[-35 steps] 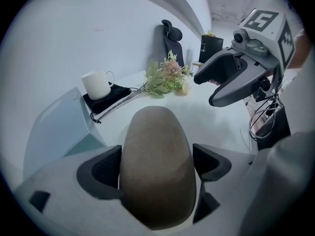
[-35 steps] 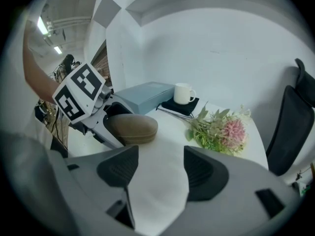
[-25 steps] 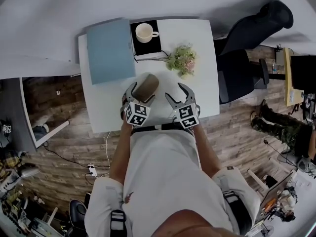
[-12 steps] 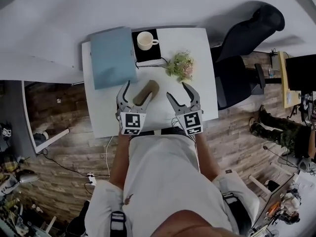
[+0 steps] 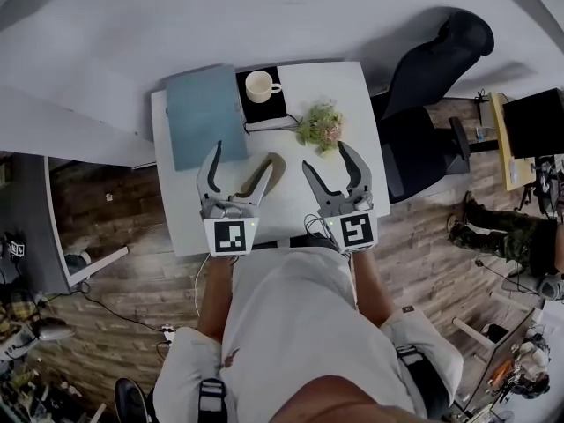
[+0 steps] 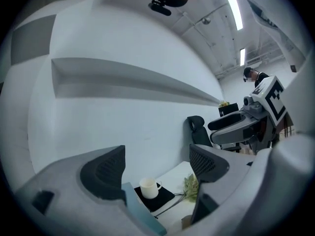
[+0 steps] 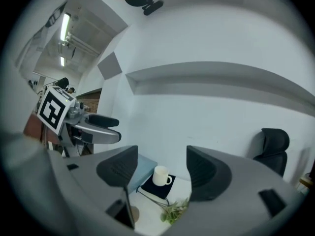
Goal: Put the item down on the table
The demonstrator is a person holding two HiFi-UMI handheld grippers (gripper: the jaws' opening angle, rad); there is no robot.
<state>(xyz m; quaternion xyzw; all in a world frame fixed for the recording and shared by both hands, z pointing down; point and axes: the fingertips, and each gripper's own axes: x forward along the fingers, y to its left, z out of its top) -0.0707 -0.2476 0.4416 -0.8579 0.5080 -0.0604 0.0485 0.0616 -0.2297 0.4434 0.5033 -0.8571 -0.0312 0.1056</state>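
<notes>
The brown oblong item point(image 5: 267, 171) lies on the white table point(image 5: 352, 104), just in front of the plant sprig point(image 5: 321, 123). My left gripper point(image 5: 238, 159) hangs open above the table's near left part; the item sits by its right finger, apart from it. My right gripper point(image 5: 327, 157) is open and holds nothing, over the table's near right. In the left gripper view the gripper point(image 6: 156, 168) has its pads wide apart, with a sliver of the item point(image 6: 185, 222) low down. The right gripper view shows the gripper point(image 7: 162, 167) open and the item point(image 7: 132, 214) at the bottom.
A blue folder point(image 5: 204, 115) covers the table's left side. A white cup point(image 5: 260, 85) stands on a black notebook point(image 5: 271, 108) at the back. A black office chair point(image 5: 423, 86) is to the right of the table. Wooden floor surrounds the table.
My left gripper opened and let go of the brown item, which now lies on the table. Both grippers have drawn back toward me.
</notes>
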